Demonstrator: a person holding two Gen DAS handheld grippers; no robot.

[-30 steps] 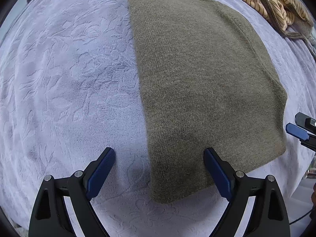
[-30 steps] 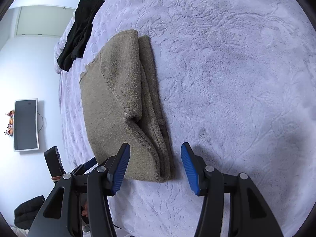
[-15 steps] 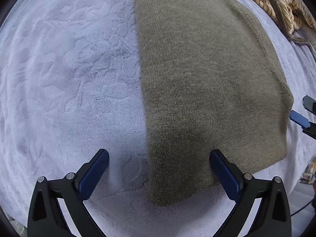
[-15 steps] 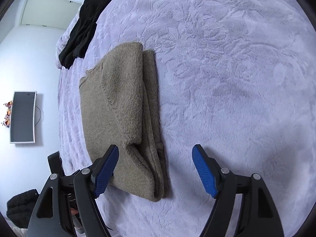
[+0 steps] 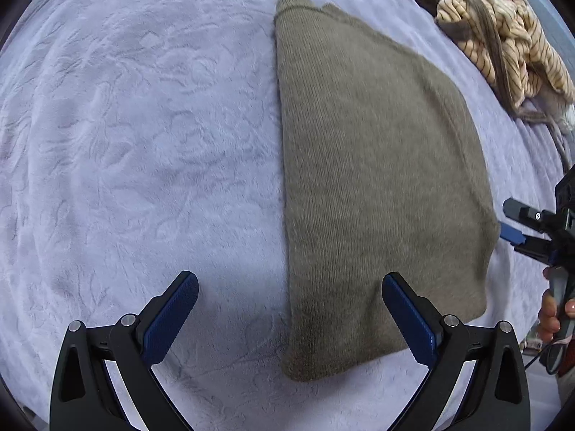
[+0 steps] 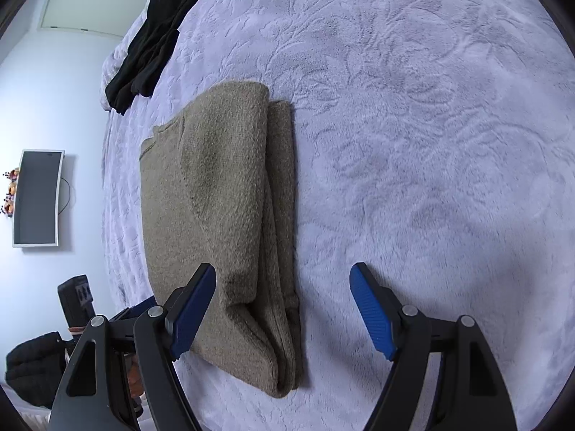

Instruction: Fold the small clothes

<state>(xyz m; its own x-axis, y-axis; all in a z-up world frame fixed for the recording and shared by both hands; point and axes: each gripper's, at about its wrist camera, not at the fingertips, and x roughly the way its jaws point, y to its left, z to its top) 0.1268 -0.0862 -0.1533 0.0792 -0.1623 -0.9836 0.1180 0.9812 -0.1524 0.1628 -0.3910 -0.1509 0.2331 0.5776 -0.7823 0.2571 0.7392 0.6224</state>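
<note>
An olive knitted sweater [image 5: 377, 186] lies folded into a long rectangle on the lilac bedspread [image 5: 143, 143]. My left gripper [image 5: 289, 318] hovers open above its near corner, the left pad over bare bedspread and the right pad over the knit, nothing pinched. From the right wrist view the sweater [image 6: 222, 208] shows stacked folded layers along its right edge. My right gripper [image 6: 284, 309] is open and straddles that layered near end without touching it. The right gripper's blue pad [image 5: 512, 233] also shows at the sweater's right side in the left wrist view.
A striped cream and brown garment [image 5: 503, 46] is heaped at the far right of the bed. A black garment [image 6: 154, 39] lies near the bed's far left edge. A wall screen [image 6: 36, 197] and a dark bundle [image 6: 32, 366] lie beyond the bed edge.
Both grippers have opened wider. The left one drew back from the sweater, so more of it shows. The right one shifted so its jaws span the layered end.
</note>
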